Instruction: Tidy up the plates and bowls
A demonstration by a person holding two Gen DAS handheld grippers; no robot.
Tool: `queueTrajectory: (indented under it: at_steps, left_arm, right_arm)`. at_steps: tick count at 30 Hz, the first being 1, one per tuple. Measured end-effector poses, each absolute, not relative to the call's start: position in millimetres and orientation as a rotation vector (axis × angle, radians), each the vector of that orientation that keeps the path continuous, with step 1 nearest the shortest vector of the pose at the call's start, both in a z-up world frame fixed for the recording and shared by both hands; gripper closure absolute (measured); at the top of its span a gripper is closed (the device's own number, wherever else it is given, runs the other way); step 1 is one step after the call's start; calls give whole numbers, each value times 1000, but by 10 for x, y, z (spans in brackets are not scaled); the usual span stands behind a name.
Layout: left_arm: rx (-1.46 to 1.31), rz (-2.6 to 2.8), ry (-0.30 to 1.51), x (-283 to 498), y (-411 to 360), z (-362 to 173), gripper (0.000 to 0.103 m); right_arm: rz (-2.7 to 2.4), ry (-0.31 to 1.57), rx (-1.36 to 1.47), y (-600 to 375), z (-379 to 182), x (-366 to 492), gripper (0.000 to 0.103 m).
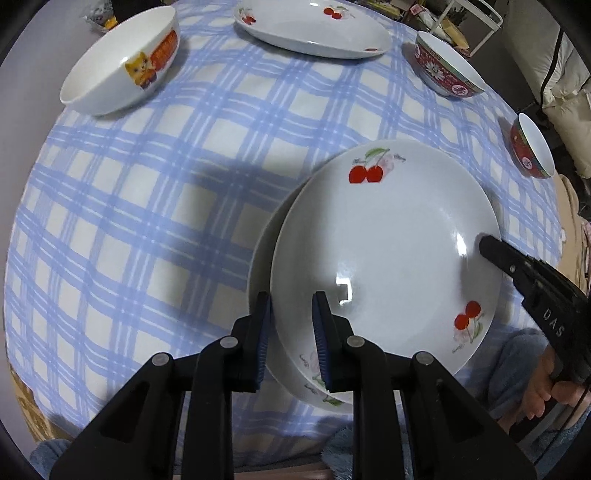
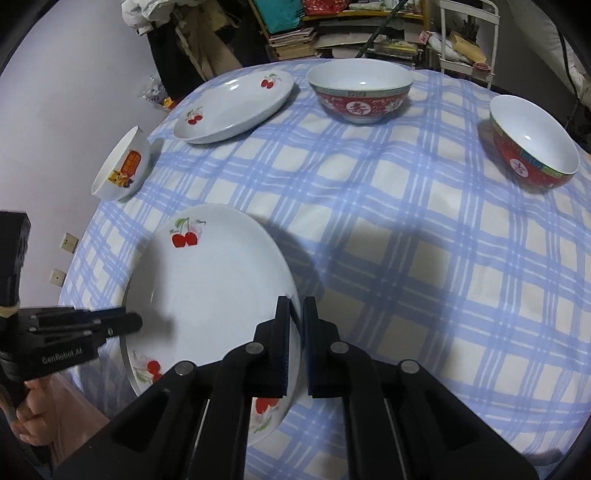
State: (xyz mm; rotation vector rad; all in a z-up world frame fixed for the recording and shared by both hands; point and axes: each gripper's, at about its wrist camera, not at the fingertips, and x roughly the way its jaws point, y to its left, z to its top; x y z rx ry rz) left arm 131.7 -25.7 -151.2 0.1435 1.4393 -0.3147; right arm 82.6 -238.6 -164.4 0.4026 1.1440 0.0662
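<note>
A white cherry plate (image 1: 388,240) (image 2: 207,280) is held from both sides, just over a second cherry plate (image 1: 260,258) whose rim peeks out at its left and near edges. My left gripper (image 1: 291,299) is shut on the top plate's left rim, one pad inside and one outside; in the right wrist view the left gripper (image 2: 133,323) comes in from the left. My right gripper (image 2: 296,301) is shut on the plate's right rim, and in the left wrist view the right gripper (image 1: 487,247) shows at that rim. How close the two plates are I cannot tell.
On the blue checked tablecloth (image 2: 406,240) stand a white bowl with a cat picture (image 1: 122,62) (image 2: 122,170), a third cherry plate (image 1: 314,29) (image 2: 236,107) and two red bowls (image 2: 360,92) (image 2: 532,147). Shelves of books (image 2: 295,40) stand behind the table.
</note>
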Motion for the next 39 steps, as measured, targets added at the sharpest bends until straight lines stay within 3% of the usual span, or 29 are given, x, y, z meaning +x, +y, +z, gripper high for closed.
queueTrajectory:
  at_steps: [25,39]
  left_arm:
    - [224,-168,1411,1253,-137,-1515,81]
    - [205,-102,1306,1317,-86,-1235,78]
  right_arm:
    - [90,1196,384,-2274,-1759,833,95]
    - [0,1031,322,-2423,-1408,801,94]
